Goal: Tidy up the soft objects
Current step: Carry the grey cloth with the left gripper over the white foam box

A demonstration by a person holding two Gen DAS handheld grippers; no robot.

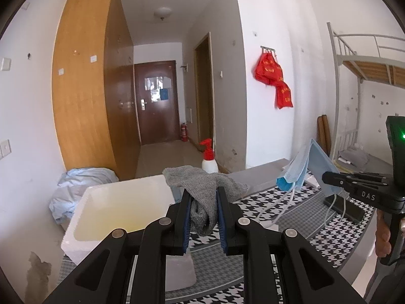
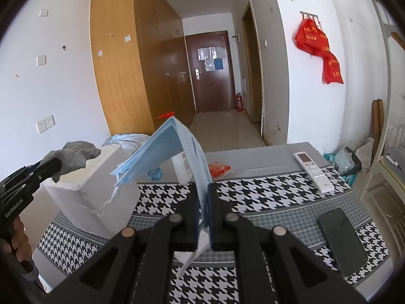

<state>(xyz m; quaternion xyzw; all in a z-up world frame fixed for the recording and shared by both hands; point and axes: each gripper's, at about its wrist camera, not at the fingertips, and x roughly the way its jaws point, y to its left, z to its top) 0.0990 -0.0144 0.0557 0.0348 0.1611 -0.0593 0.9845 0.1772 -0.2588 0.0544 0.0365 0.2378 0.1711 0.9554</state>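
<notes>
Your left gripper (image 1: 203,204) is clenched on a grey cloth (image 1: 202,187), which bunches between the blue pads and spills forward over them. Just ahead and to the left of that claw sits the open white foam box (image 1: 106,202), its pale floor bare as far as you can see. Your right gripper (image 2: 203,202) is pinched tight on a stack of blue face masks (image 2: 167,149), which arch up and flop over to its left, ear loops dangling.

The step in hand looks like dropping the cloth into the box. Carry the left claw forward and left until the hanging end of the cloth is past the near rim, then lower before you let go, so the loose flap does not drape over the wall. Hold the masks off to the right, well apart from the box opening, because their loops could snag the cloth. The spray bottle (image 1: 209,159) beyond the claw stands close; avoid sweeping it.
</notes>
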